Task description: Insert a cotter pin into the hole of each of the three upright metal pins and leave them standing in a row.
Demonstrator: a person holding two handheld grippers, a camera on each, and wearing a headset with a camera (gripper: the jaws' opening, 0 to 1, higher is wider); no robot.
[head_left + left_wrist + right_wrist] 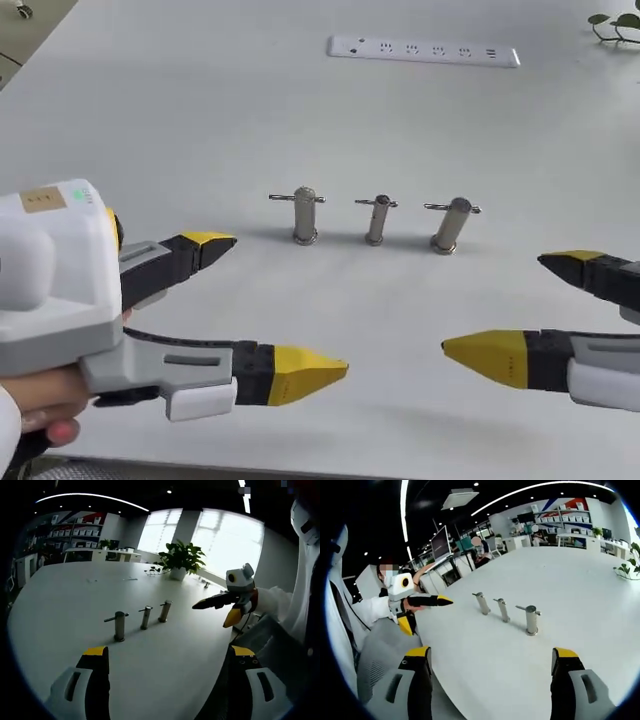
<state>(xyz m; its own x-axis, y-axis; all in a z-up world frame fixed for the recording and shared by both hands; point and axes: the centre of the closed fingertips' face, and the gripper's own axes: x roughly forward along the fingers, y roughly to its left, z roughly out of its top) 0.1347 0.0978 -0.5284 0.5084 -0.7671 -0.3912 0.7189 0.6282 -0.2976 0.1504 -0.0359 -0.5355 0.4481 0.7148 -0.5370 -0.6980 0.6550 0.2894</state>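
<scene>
Flanking a row of three cotter-pinned metal pins (377, 222): left gripper (288, 304) and right gripper (492, 303), spread wide, empty, right cropped.

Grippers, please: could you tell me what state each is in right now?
Left gripper: open, holding nothing.
Right gripper: open, holding nothing.

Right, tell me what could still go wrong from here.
1. The right pin looks tilted in the head view. That may only be perspective, but if it really leans it could tip over.
2. The cotter pins stick out sideways, and the left pin and middle pin stand close together. A careless sweep of the open left gripper or right gripper could snag one and fell the row.
</scene>
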